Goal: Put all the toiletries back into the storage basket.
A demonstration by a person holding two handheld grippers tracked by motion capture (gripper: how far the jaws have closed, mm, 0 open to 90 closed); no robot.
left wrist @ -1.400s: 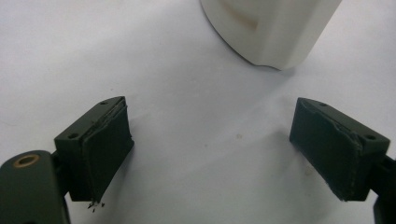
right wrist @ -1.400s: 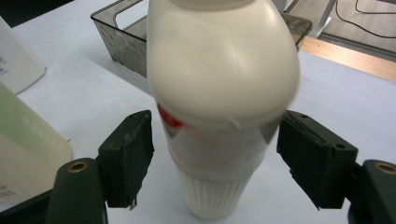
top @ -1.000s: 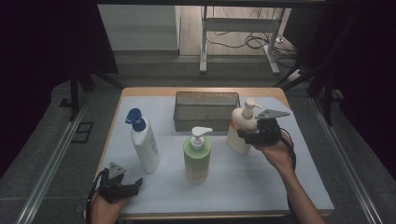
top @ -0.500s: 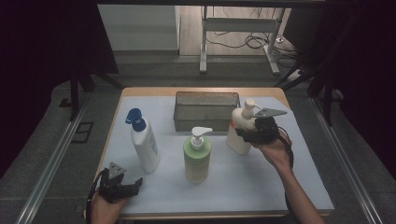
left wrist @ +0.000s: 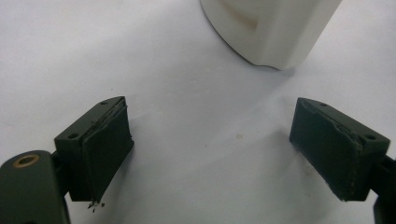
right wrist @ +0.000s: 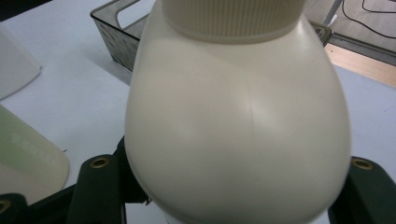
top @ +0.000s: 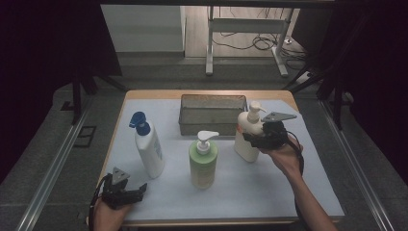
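- Left gripper (top: 126,195): jaws wide apart, nothing between them, low over the table sheet (top: 250,202); base of the blue-capped bottle (top: 147,146) just ahead of it.
- Green bottle (top: 203,160): between the two grippers, well apart from both.
- Right gripper (top: 252,138): jaws have just been closing, one each side of the cream bottle (top: 248,132), which stands upright between them in front of the basket (top: 212,113); can't tell if the pads press yet.
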